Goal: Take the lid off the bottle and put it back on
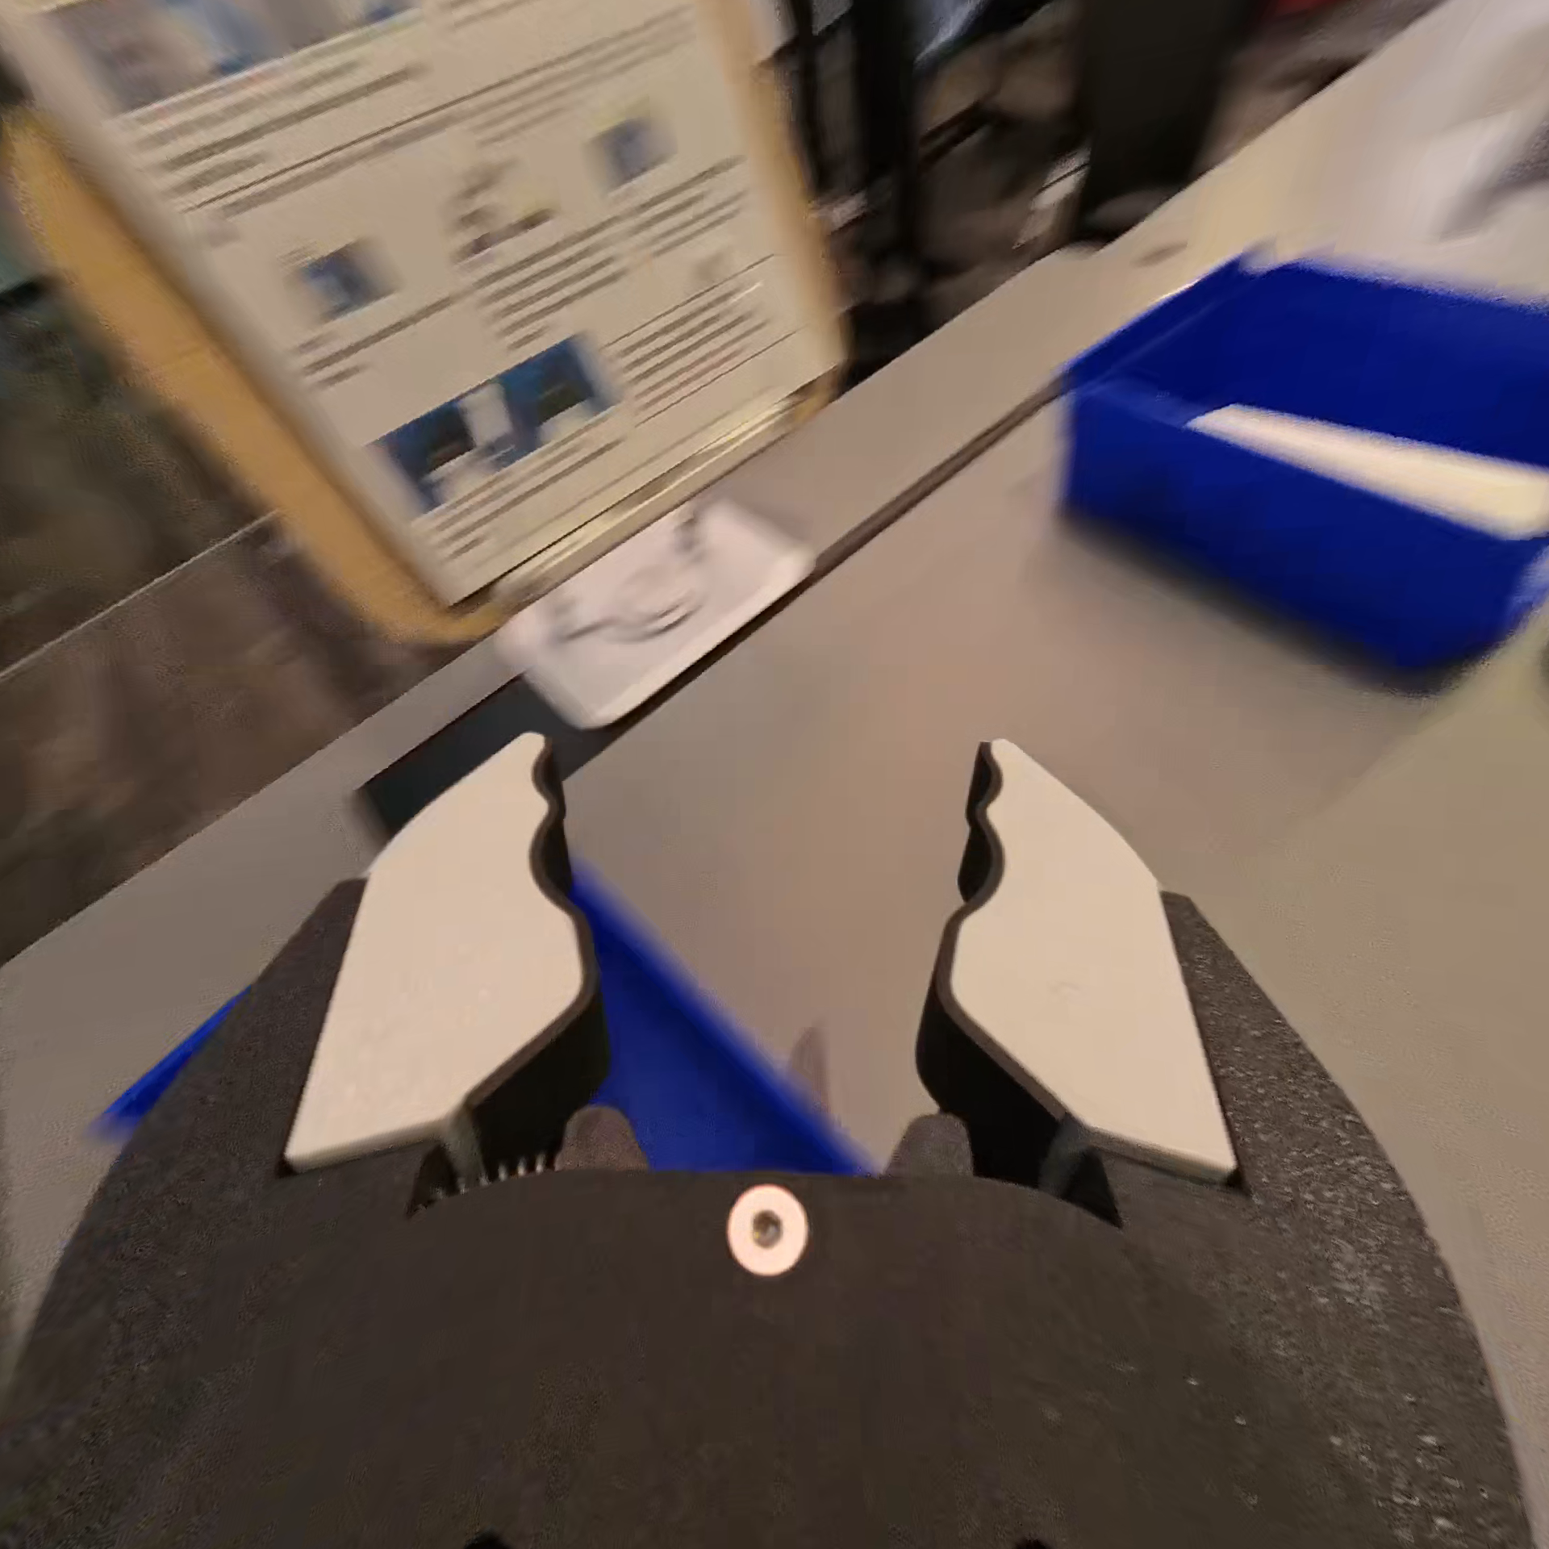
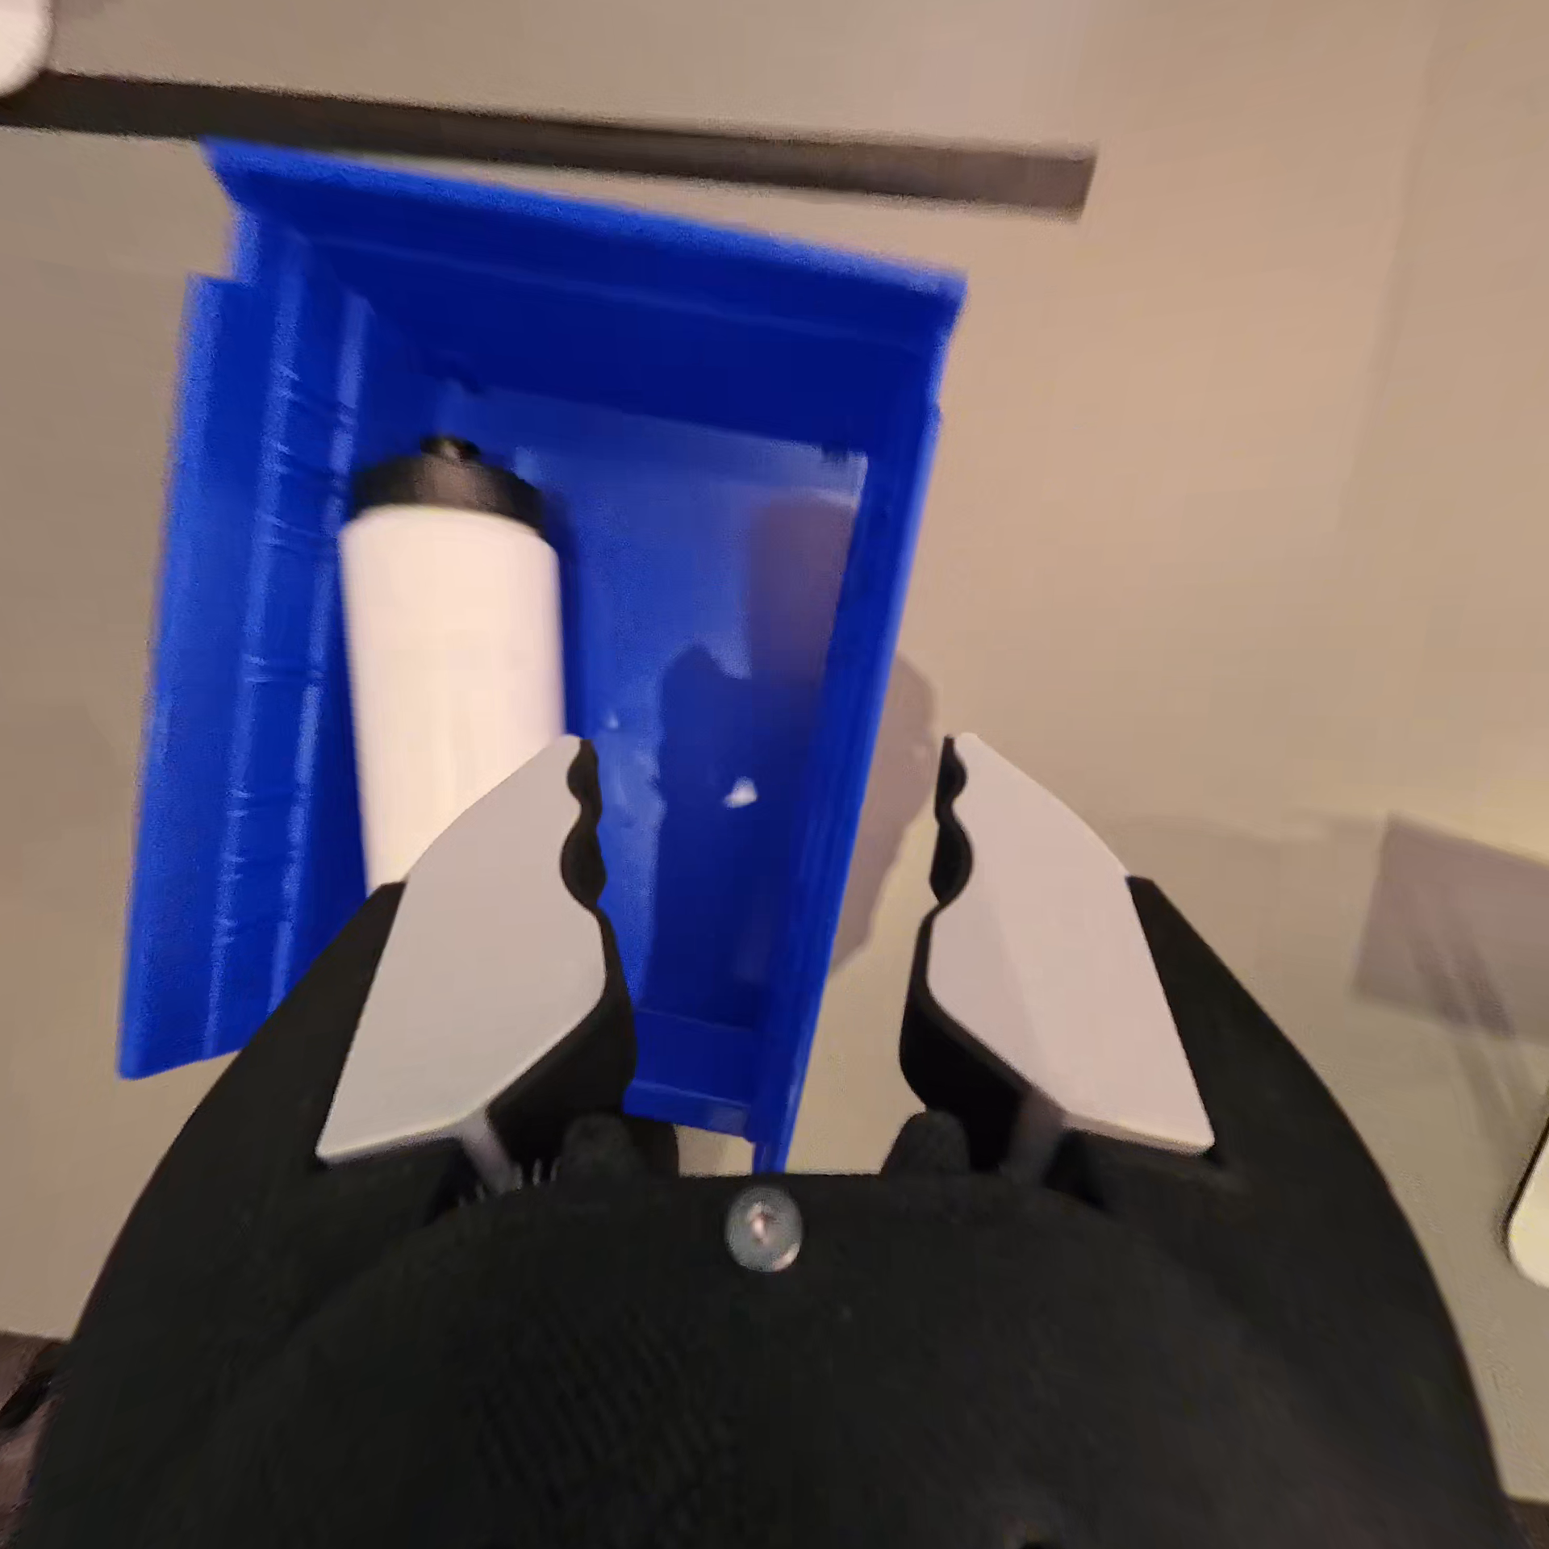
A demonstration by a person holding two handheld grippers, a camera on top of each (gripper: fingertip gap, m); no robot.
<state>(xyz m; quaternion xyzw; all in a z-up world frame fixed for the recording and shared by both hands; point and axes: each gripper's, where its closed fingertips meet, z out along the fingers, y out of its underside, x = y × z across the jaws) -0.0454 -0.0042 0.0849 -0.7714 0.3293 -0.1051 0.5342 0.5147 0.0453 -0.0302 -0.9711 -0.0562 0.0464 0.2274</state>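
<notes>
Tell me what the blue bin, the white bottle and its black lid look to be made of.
Blue rectangular bin: moulded plastic, probably; ribbed walls, glossy floor with reflections.
White cylindrical bottle: smooth and opaque, plastic or coated metal; blur leaves it open.
Black round lid: dark, matte, likely plastic.

No readable text anywhere. Poster (image 1: 469, 277) on the stand has print, but motion blur kills it. Bottle (image 2: 453, 670) shows no label.

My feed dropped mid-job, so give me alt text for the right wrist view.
A white bottle with its black lid on lies on its side along the left wall of a blue bin on a grey table. The right gripper hangs open above the bin's near end, holding nothing. The picture is motion-blurred.
</notes>
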